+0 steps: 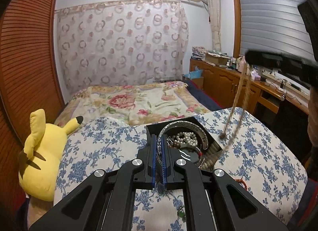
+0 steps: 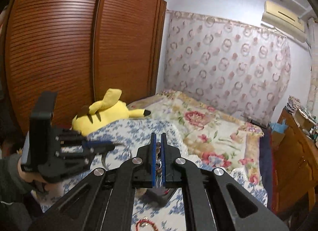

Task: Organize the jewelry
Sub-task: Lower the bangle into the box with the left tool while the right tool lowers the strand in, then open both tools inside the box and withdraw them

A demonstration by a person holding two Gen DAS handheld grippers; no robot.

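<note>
A black jewelry box [image 1: 213, 147] stands open on the blue-flowered cover, holding a pearl strand [image 1: 185, 138] and other pieces. My left gripper [image 1: 159, 138] is shut on a silver engraved bangle [image 1: 186, 125], held over the box; the gripper also shows at the left of the right wrist view [image 2: 108, 145]. My right gripper [image 2: 158, 137] is shut on a brown beaded necklace [image 1: 237, 101], whose loop hangs down to the right of the box. The beads show between the fingers [image 2: 158, 152]. The right gripper appears blurred in the left wrist view [image 1: 249, 56].
A red bead bracelet [image 2: 145, 224] and a small green piece [image 1: 181, 214] lie on the cover. A yellow plush toy [image 1: 41, 151] lies at the left by the wooden wardrobe [image 2: 59, 52]. A floral bed [image 1: 135, 99] lies beyond; a wooden cabinet [image 1: 224, 81] stands at right.
</note>
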